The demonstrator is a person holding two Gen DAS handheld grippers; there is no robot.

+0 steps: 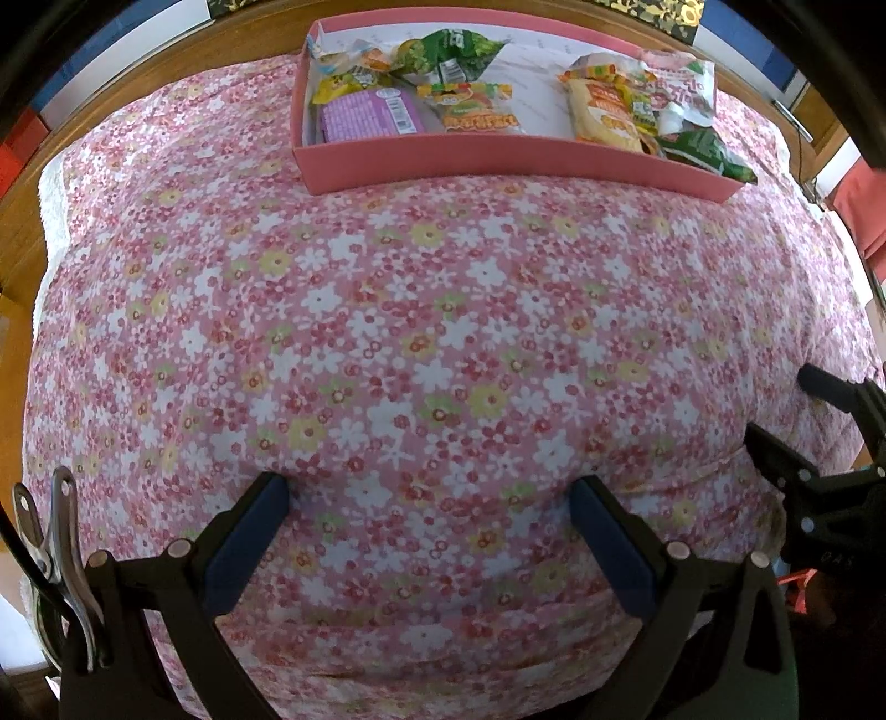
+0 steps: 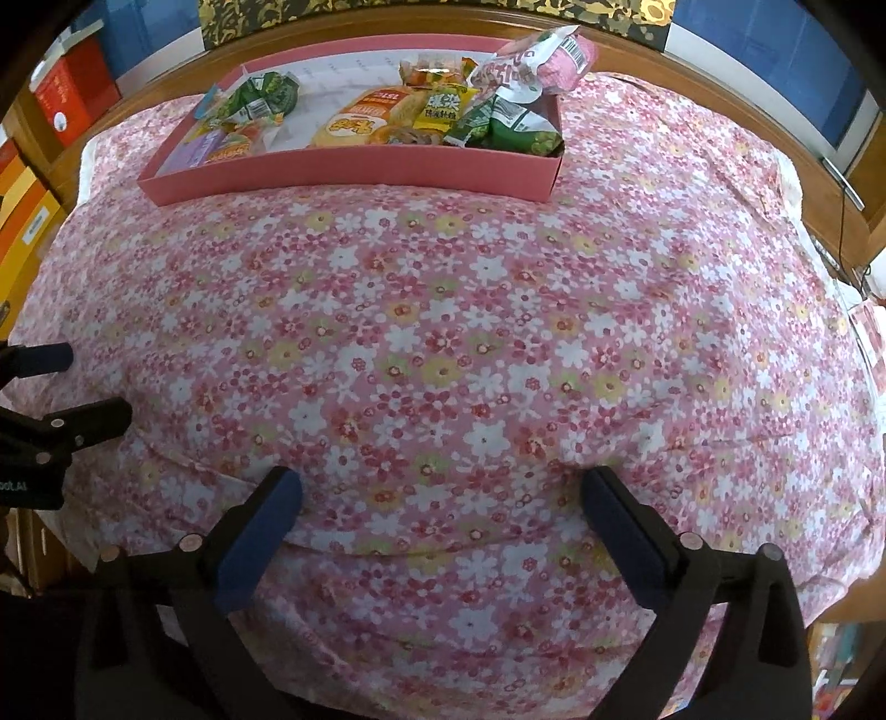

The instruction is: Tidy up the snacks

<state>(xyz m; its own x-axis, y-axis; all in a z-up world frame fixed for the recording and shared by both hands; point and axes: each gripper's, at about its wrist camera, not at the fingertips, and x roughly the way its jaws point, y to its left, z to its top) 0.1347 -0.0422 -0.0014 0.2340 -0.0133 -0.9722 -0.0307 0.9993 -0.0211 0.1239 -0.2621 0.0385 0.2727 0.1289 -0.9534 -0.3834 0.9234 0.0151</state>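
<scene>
Cloth covers the desk (image 1: 22, 232): a pink floral cloth (image 1: 421, 343), thin cotton-like weave, printed with small white, red and yellow flowers, lying slightly wrinkled and puckered toward the near edge. Desk rim is brown wood, visible around the cloth at the far side. Pink box (image 1: 470, 158), shallow, rectangular, matte cardboard-like walls with a pale lining, sits on the cloth at the far side of the desk. Snacks lie inside it in two loose clusters. Left cluster: purple packet (image 1: 368, 113), flat and boxy with a barcode; green crinkled bag (image 1: 448, 52), glossy foil; orange wrapper (image 1: 479, 111). Right cluster: yellow packet (image 1: 606, 113), pillow-shaped; white-and-pink bag (image 1: 684, 91); a second green bag (image 1: 706, 152) draped over the box's right end wall. Left hand-held gripper (image 1: 432, 543): black frame, blue pads, fingers spread wide apart, holding nothing, hovering over bare cloth at the near side, well apart from the box. Right hand-held gripper (image 2: 443, 531): same build, likewise spread wide, nothing between the pads, over the cloth beside the left one. Metal spring clip (image 1: 55, 559) at the left view's lower left edge.
</scene>
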